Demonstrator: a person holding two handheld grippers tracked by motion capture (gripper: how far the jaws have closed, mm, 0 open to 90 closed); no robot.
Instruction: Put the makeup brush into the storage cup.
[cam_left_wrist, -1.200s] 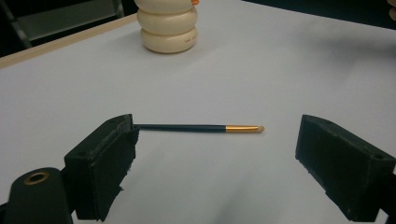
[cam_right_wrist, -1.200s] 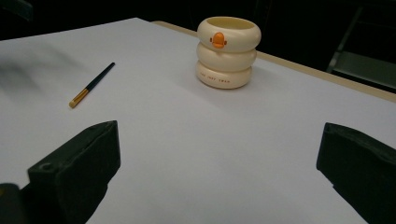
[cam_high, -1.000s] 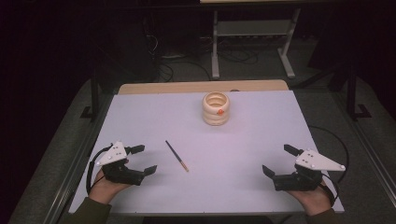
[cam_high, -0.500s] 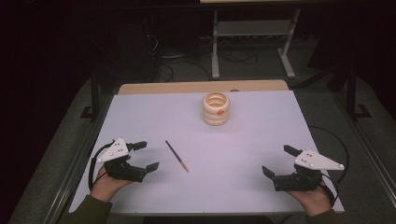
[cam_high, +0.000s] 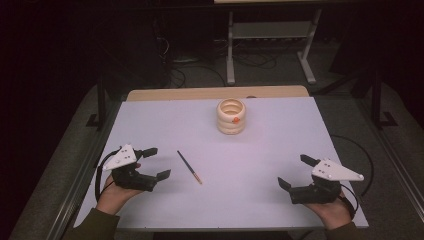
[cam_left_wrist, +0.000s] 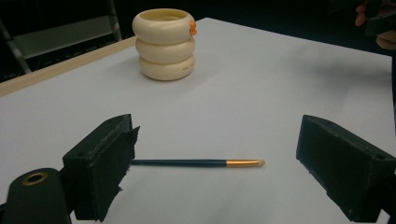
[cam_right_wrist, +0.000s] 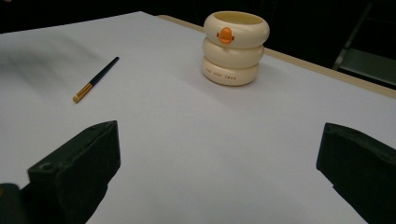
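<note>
A thin dark brush (cam_high: 189, 167) with a gold ferrule lies flat on the white table (cam_high: 280, 145), left of centre. In the left gripper view the brush (cam_left_wrist: 196, 163) lies crosswise just beyond the jaws. My left gripper (cam_high: 156, 163) stands open a short way left of it, empty. A cream cup (cam_high: 231, 116) made of stacked rings with an orange beak stands upright near the table's far middle, also seen as the cup (cam_right_wrist: 235, 46) and the cup (cam_left_wrist: 164, 43). My right gripper (cam_high: 296, 171) rests open and empty near the front right.
A wooden strip (cam_high: 215, 93) runs along the table's far edge. Beyond it stand a metal rack (cam_high: 270, 35) and floor cables (cam_high: 185, 75). The other hand (cam_left_wrist: 376, 25) shows at the top right of the left gripper view. A cable (cam_high: 362, 160) loops off the table's right side.
My left gripper has shifted slightly right and toward the brush. The right gripper, the brush and the cup have stayed in place.
</note>
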